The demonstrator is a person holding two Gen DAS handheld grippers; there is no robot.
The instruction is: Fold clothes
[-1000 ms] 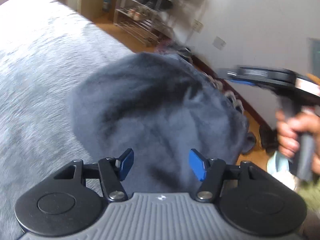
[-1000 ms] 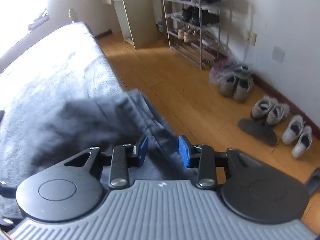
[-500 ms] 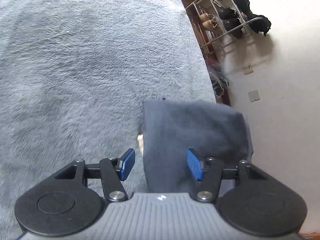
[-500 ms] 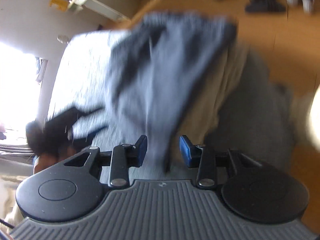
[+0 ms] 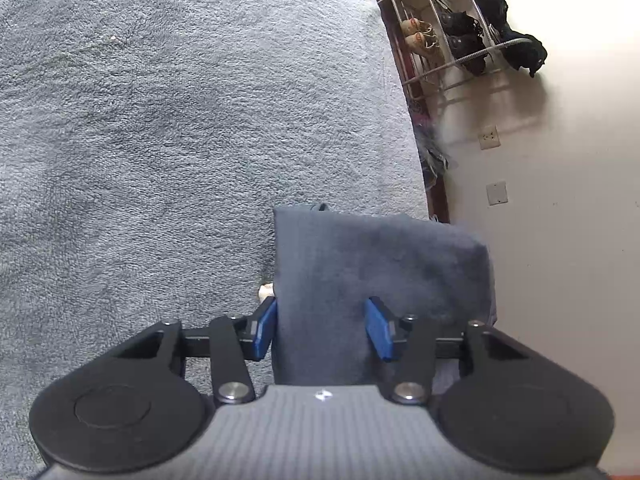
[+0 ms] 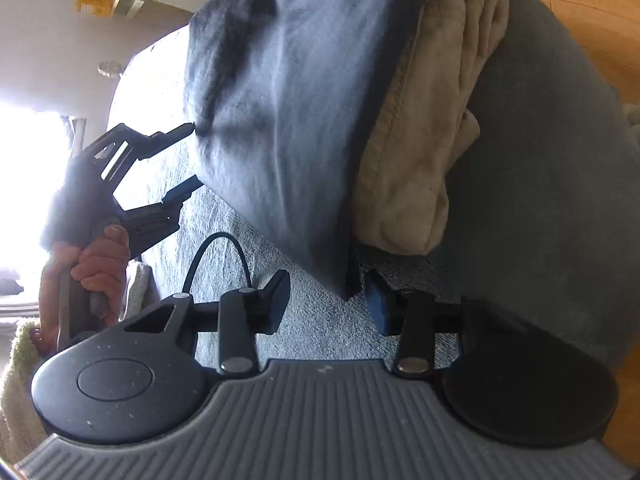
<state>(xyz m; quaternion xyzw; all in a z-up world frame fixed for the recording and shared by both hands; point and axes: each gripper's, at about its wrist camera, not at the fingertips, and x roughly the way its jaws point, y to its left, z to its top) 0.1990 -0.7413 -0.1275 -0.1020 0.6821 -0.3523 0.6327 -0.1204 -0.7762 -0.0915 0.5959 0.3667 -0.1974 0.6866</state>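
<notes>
Both tongs flank our folded dark garment (image 6: 280,92) on the bed (image 5: 160,120): left tongs (image 5: 322,330) closing astride its near edge, not yet pinching, right tongs (image 6: 326,300) opening, its corner loose between them.

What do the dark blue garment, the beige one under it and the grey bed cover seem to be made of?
Dark blue garment: thin matte woven cloth, probably cotton; sharp creases. Beige garment: thicker soft knit, stitched hem showing. Bed cover: plush looped pile, like terry or fleece.
</notes>
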